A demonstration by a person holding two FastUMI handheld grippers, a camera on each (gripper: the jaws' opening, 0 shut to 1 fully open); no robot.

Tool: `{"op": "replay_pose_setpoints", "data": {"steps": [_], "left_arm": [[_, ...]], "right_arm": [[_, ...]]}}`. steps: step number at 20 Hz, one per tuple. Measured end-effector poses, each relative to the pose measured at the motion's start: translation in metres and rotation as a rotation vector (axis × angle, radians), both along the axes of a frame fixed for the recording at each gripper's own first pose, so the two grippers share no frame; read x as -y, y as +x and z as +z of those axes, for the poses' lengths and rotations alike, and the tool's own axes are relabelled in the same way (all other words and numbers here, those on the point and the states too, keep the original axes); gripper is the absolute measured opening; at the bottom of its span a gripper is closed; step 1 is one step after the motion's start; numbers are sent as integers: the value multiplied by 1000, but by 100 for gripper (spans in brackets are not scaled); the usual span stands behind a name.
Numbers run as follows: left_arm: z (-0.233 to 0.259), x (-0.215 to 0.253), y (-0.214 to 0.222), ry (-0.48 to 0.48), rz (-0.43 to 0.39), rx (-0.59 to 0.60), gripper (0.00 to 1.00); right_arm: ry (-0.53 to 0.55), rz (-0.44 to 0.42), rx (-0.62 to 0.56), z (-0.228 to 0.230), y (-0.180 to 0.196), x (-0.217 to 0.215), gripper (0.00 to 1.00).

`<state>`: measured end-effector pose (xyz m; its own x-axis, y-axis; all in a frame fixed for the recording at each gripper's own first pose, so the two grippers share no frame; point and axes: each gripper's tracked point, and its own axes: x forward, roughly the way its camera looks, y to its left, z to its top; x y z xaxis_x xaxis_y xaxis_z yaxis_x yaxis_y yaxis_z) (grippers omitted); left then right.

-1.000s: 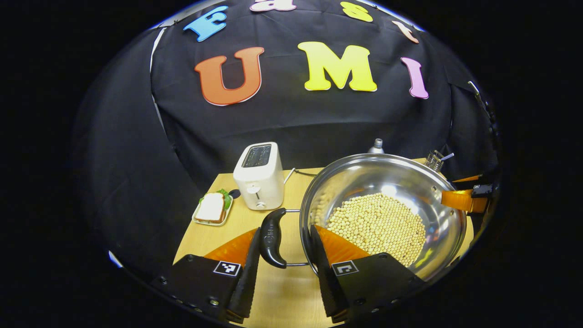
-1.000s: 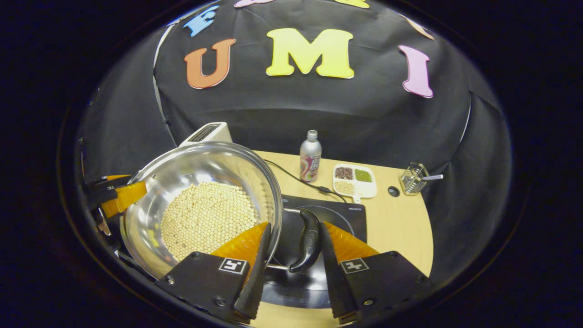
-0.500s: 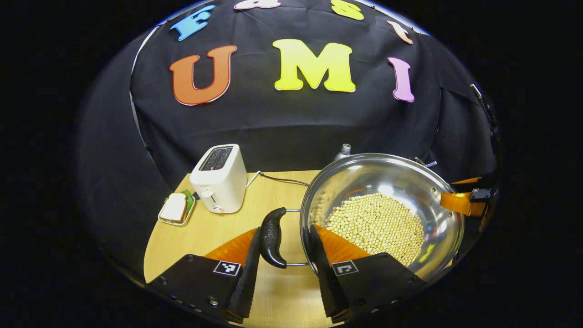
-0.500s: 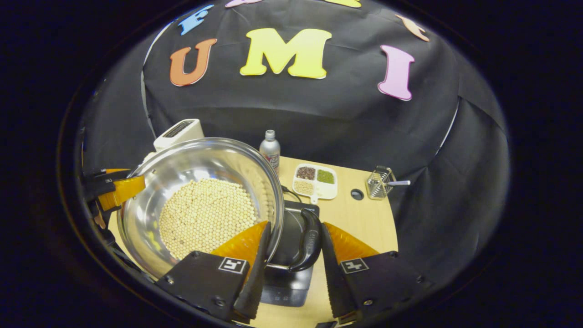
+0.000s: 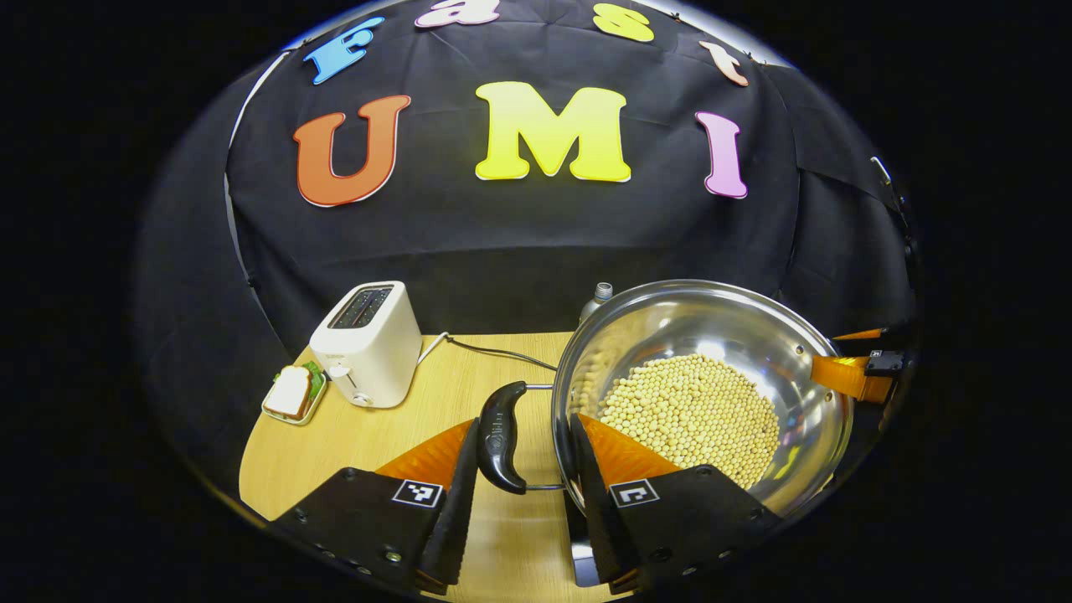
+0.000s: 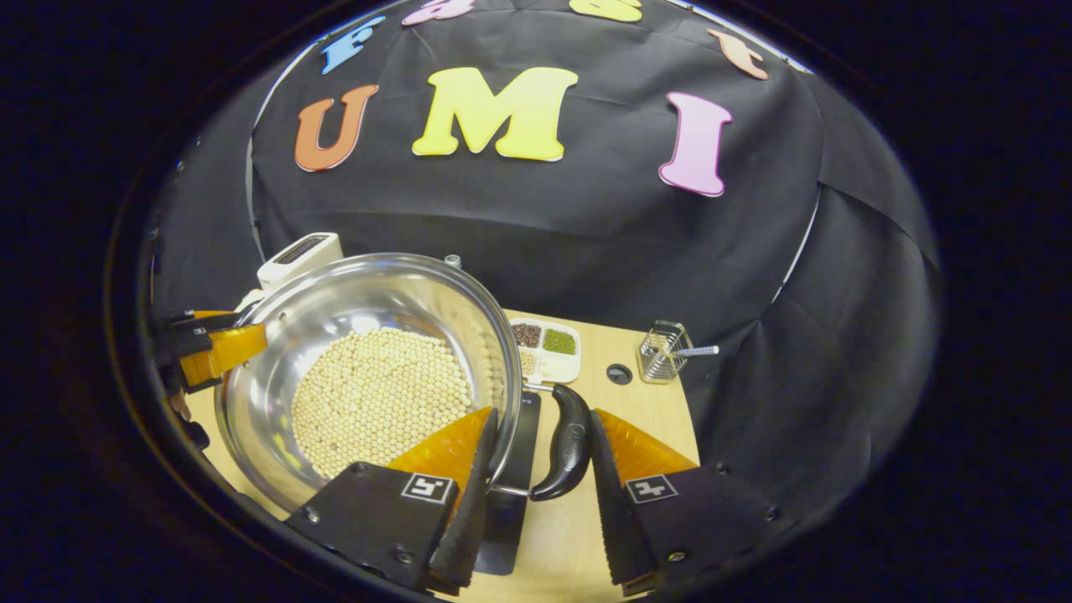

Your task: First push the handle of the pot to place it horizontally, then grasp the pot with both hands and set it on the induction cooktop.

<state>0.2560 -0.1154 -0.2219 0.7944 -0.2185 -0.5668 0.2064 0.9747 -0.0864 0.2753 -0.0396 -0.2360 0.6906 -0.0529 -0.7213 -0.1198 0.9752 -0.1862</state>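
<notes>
Left gripper view: left gripper (image 5: 521, 502) set around the pot's left handle (image 5: 500, 436), jaws part-way apart with the black grip between them. Looks to touch the left finger (image 5: 448, 502); contact on the right finger unclear, so a firm clamp cannot be confirmed. Long axis of that handle running near to far, in line with the fingers. Steel pot (image 5: 712, 327), filled with pale beans (image 5: 691, 414), just right of the jaws and seemingly carried above the wooden table (image 5: 377, 435). Orange finger of the other gripper at the pot's far right rim. White toaster (image 5: 368, 342) and a plated sandwich (image 5: 291, 394) well to the left.

Right gripper view: right gripper (image 6: 536, 502) straddling the right handle (image 6: 568, 442), jaws likewise apart, grip lying against the right finger (image 6: 615, 502), left finger tucked near the pot wall. Pot (image 6: 394, 280) immediately left of the jaws. Dark edge of the induction cooktop (image 6: 511, 494) under the pot's right side, near the handle; most of it hidden beneath the pot. Divided snack tray (image 6: 548, 352) and small wire basket (image 6: 662, 356) farther off on the right.

Judgement: pot roughly over the cooktop, so the coming move likely a level descent, both grippers equally committed, one per handle. Tilt the main risk, with loose beans free to spill.
</notes>
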Motion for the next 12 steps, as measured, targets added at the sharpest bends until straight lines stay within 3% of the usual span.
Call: {"op": "replay_pose_setpoints", "data": {"steps": [12], "left_arm": [[-69, 35, 19, 32, 9, -46, 58]], "right_arm": [[32, -51, -24, -86, 13, 31, 61]]}}
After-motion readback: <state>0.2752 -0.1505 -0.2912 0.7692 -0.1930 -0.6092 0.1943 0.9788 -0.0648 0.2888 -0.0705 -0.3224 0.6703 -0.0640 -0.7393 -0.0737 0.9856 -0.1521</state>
